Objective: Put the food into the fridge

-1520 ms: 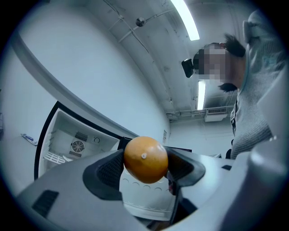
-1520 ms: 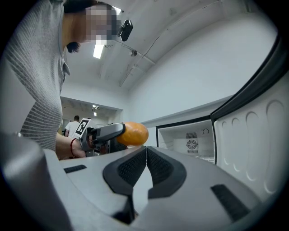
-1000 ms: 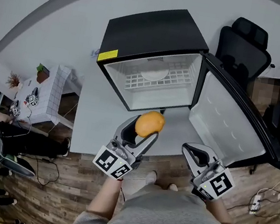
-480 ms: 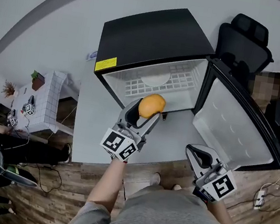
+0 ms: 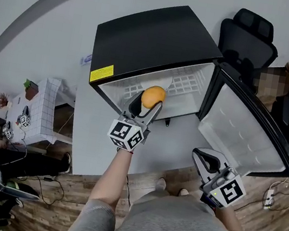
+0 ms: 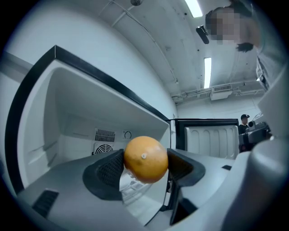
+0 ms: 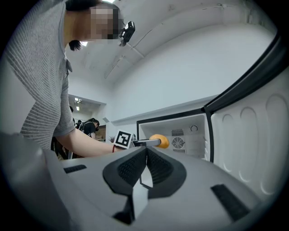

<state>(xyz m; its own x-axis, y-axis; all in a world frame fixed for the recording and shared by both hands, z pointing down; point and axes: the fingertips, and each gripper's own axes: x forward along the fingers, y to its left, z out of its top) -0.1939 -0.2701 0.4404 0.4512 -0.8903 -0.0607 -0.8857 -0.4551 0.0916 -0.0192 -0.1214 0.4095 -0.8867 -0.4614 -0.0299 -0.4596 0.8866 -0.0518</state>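
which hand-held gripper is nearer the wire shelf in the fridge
Left. The left hand-held gripper, holding the orange, is at the fridge mouth by the wire shelf; the right hand-held gripper is outside, near the door.

The orange (image 5: pixel 153 97) hides part of the fridge shelf (image 5: pixel 186 83).

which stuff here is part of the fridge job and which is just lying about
In the job:
orange, held in the left gripper
open fridge
wire shelf inside it

Lying about:
black chair
small white table
right gripper, shut and empty, hanging back
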